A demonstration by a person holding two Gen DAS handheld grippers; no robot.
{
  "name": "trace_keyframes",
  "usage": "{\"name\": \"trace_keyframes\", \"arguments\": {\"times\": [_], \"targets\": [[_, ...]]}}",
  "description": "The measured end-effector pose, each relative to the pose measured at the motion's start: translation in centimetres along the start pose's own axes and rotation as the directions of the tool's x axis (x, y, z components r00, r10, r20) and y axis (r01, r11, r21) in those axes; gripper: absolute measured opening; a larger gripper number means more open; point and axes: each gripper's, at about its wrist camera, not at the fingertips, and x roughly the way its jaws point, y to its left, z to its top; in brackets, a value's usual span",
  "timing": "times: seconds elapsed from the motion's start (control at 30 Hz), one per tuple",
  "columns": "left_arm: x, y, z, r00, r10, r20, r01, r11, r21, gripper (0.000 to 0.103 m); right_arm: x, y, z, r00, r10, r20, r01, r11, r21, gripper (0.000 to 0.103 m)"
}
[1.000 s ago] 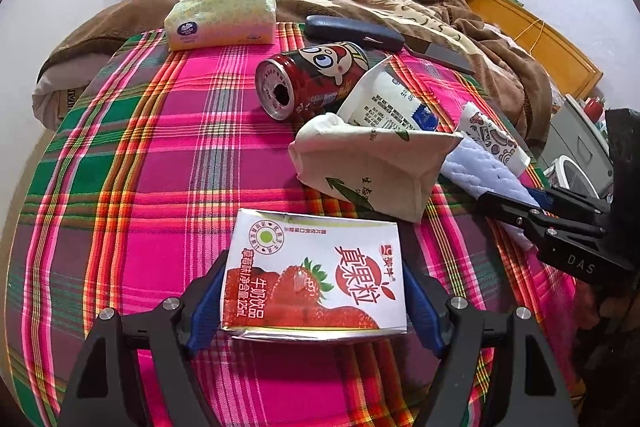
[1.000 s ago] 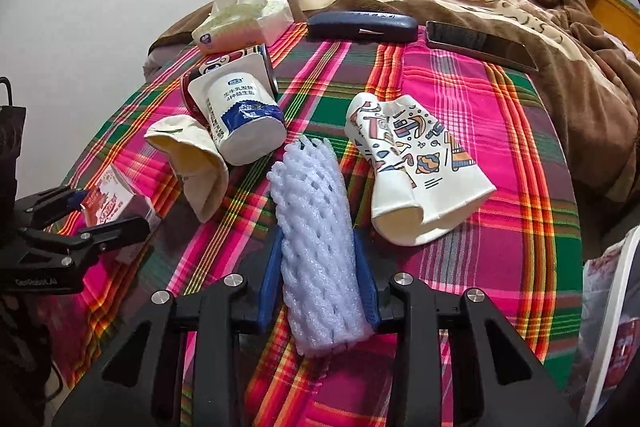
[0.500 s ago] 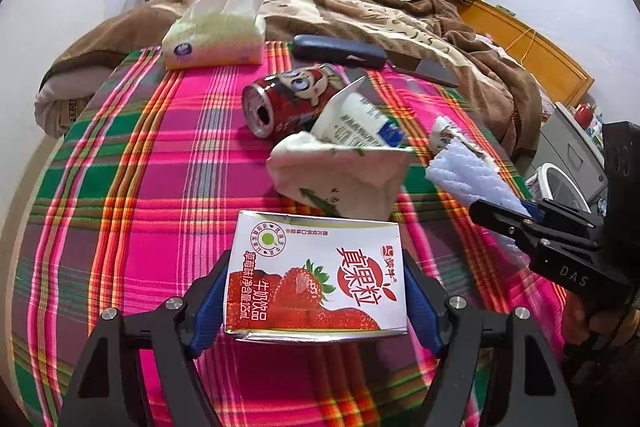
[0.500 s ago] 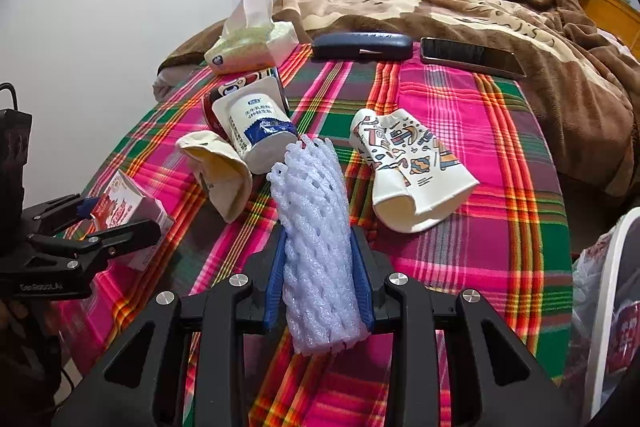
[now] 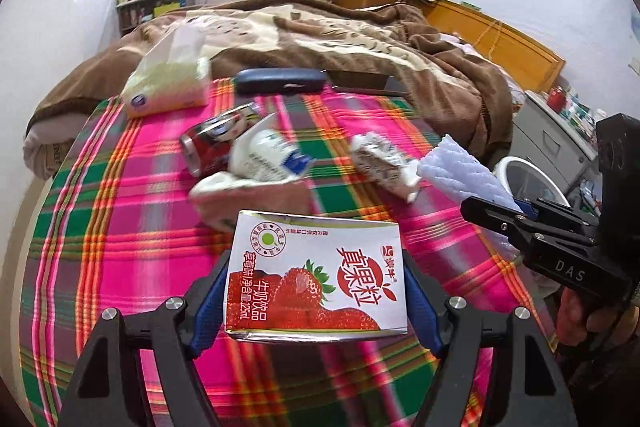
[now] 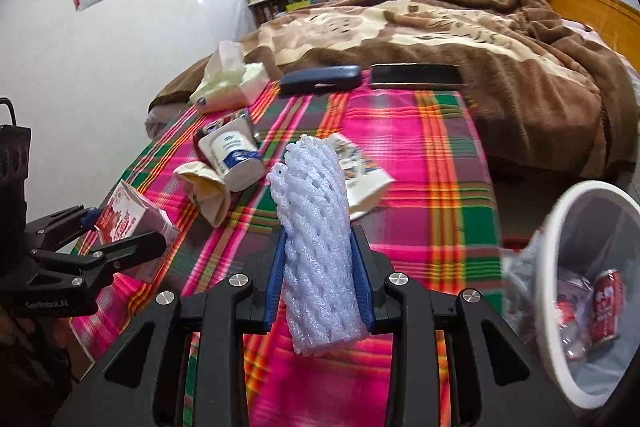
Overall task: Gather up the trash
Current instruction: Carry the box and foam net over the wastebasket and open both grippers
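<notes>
My left gripper [image 5: 316, 291] is shut on a strawberry milk carton [image 5: 316, 279] and holds it above the plaid cloth [image 5: 120, 211]. My right gripper [image 6: 320, 267] is shut on a white foam net sleeve [image 6: 316, 239], also lifted; it also shows in the left wrist view [image 5: 464, 175]. On the cloth lie a red can [image 5: 208, 141], a white yogurt cup [image 5: 268, 155], a crushed cream paper cup [image 6: 208, 191] and a patterned paper cup [image 6: 360, 175]. A white bin [image 6: 592, 291] with a bag and some trash stands low at the right.
A tissue pack [image 5: 168, 83], a dark glasses case [image 5: 280, 81] and a black phone [image 6: 416, 75] lie at the far end of the cloth. A bed with a brown blanket [image 6: 480, 39] is behind. A hand holds the right gripper's handle [image 5: 576, 311].
Both grippers have lifted and pulled back from the cloth with their items. The right gripper swung toward the right, bringing the white bin into view.
</notes>
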Motion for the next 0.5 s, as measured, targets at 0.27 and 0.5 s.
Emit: {"name": "trace_keyframes", "arguments": {"times": [0.27, 0.5], "targets": [[0.2, -5.8, 1.1, 0.998, -0.060, 0.020, 0.058, 0.995, 0.075, 0.077, -3.3, -3.7, -0.5, 0.996, -0.077, 0.053, 0.073, 0.996, 0.059, 0.032], [1.1, -11.0, 2.1, 0.993, -0.117, 0.019, 0.114, 0.984, 0.136, 0.077, -6.1, -7.1, -1.1, 0.985, -0.145, 0.094, 0.133, 0.984, 0.123, 0.032]]}}
